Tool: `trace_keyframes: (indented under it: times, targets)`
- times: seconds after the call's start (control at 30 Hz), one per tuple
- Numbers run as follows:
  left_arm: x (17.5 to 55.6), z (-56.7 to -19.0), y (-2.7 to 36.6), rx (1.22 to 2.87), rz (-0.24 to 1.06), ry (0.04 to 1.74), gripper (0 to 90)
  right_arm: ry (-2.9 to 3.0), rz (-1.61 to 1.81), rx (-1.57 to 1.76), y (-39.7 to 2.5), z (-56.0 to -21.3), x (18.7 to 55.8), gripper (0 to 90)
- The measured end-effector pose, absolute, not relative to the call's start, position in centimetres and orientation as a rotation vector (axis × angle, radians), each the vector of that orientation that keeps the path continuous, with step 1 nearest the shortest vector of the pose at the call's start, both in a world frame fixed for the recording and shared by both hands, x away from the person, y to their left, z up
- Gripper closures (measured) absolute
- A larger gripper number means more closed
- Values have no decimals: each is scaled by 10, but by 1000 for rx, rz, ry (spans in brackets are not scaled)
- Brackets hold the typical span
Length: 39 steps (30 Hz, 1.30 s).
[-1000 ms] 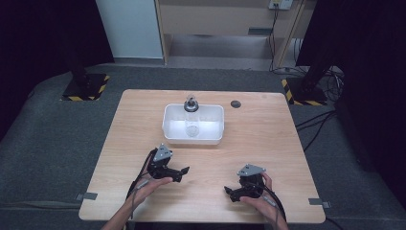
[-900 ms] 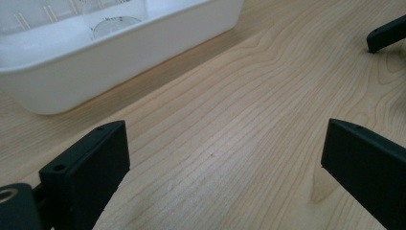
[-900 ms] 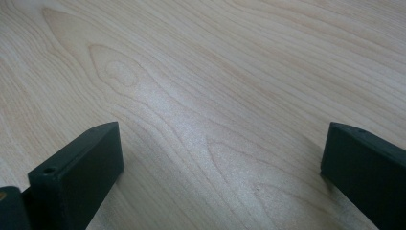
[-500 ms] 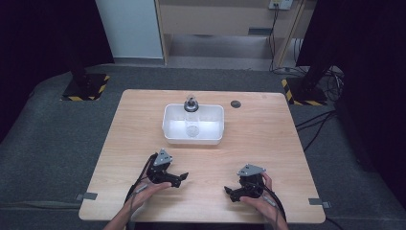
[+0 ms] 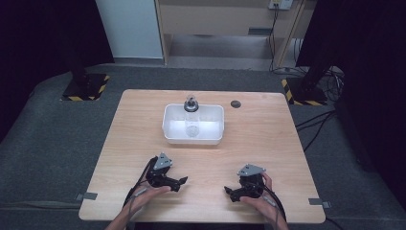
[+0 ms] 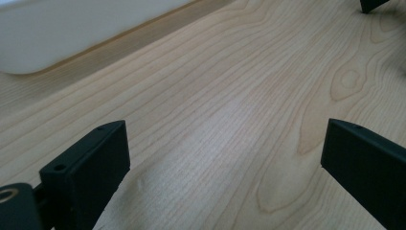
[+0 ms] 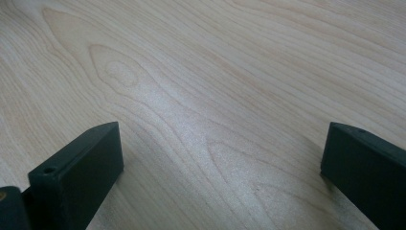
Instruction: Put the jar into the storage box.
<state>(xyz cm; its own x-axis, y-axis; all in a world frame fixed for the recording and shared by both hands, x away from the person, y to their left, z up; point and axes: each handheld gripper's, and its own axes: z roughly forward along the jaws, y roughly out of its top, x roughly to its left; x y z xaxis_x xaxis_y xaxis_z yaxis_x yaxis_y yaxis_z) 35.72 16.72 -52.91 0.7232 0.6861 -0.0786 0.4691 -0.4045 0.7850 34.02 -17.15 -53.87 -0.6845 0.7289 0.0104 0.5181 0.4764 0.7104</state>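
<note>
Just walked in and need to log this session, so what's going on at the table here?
A person sits at the near edge of a wooden table, a hand-held gripper in each hand. The left hand-held gripper and the right hand-held gripper both rest low over bare wood, jaws spread wide, holding nothing. Farther back sits a white tub with a small metal faucet at its far rim and a small dark disc to its right. Nothing is being handled yet.

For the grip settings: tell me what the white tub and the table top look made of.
White tub: probably plastic, smooth, slightly glossy, with rounded moulded corners and an even white wall. Table: light wood or wood veneer, matt to satin; grain lines and knot rings show plainly in both gripper views.
</note>
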Motion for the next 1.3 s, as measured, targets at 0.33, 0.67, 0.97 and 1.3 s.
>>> trace_keyframes:
  times: [0.33,0.67,0.97,1.3]
  targets:
    - [350,-531,172,2091,329,879,14,2433,1021,1059,-172,-539,340,7]
    - [343,-534,178,2104,327,884,15,2433,1021,1059,-172,-539,340,7]
    - [340,-532,182,2111,329,885,15,2433,1021,1059,-172,-539,340,7]
    - [341,-534,183,2131,317,891,15,2433,1021,1059,-172,-539,340,7]
